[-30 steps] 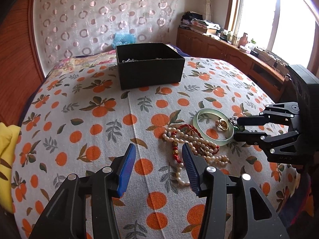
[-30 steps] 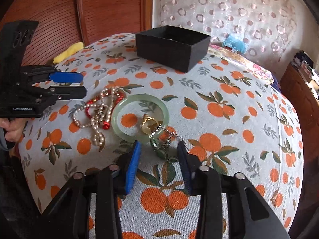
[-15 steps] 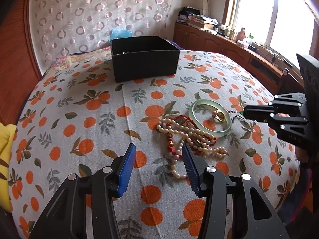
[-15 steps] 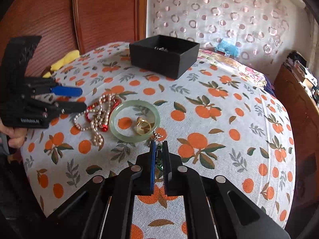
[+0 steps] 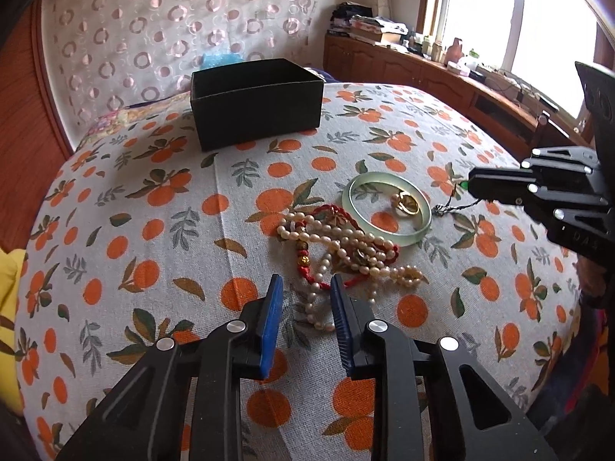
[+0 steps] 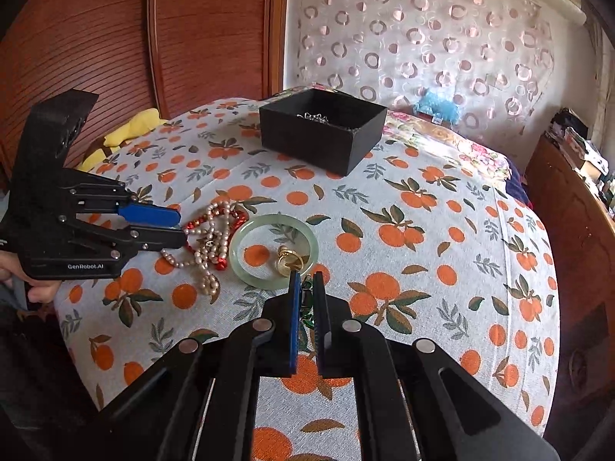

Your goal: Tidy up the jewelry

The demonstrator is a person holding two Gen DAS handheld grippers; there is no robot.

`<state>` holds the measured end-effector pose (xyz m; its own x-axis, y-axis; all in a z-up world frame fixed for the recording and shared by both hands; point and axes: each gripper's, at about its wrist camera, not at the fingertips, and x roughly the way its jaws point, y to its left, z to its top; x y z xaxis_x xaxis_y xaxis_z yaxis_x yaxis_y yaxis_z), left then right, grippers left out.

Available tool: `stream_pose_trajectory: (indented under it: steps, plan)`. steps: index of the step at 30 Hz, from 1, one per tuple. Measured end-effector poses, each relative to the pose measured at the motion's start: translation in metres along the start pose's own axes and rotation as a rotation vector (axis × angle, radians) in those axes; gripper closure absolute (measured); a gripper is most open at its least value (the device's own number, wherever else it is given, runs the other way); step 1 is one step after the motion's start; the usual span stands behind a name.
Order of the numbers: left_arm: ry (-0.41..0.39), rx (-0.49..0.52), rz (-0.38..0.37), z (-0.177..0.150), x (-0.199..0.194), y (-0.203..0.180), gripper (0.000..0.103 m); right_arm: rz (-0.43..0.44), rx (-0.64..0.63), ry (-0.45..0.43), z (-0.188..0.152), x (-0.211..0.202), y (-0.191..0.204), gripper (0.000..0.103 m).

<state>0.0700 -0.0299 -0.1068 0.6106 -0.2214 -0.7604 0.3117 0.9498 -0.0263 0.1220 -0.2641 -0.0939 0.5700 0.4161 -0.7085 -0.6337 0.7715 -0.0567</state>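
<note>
Green-stoned dark chain pendant (image 6: 306, 299) sits pinched in the right gripper (image 6: 306, 288); the left gripper (image 5: 306, 292), parted, is empty at the pearl-and-red-bead tangle's (image 5: 338, 246) six o'clock.

A bed covered by a pale cloth printed with oranges and green leaves (image 5: 161, 192) fills the room's middle, with a dark reddish wooden headboard (image 6: 115, 38) of fine horizontal ribs rising at one side and a yellow cushion (image 6: 130, 126) lying against it. Behind the bed hangs a sheer curtain patterned with pink rings (image 5: 173, 27), a crumpled blue bundle (image 6: 438, 103) sitting at its foot. A low wooden cabinet (image 5: 403, 69) runs under a bright window (image 5: 484, 11) (daylight washes it out), its top crowded with stacked books and small bottles.
</note>
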Motion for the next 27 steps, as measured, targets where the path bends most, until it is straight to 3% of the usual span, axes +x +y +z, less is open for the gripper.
stream_pose_trajectory:
  steps: [4,8,19,27]
  plan:
    - [-0.006,0.000,0.014,-0.001,0.000,0.002,0.099,0.000,0.004,-0.006,0.000,-0.002,0.000,0.096]
    - [-0.010,0.004,0.014,0.001,0.001,0.003,0.099,-0.003,0.003,-0.010,0.002,-0.005,0.001,0.096]
    - [-0.190,-0.035,0.003,0.033,-0.054,0.010,0.099,-0.009,0.013,-0.056,0.014,-0.017,0.000,0.096]
    - [-0.272,-0.026,0.021,0.061,-0.078,0.010,0.099,-0.009,0.013,-0.092,0.027,-0.026,0.001,0.096]
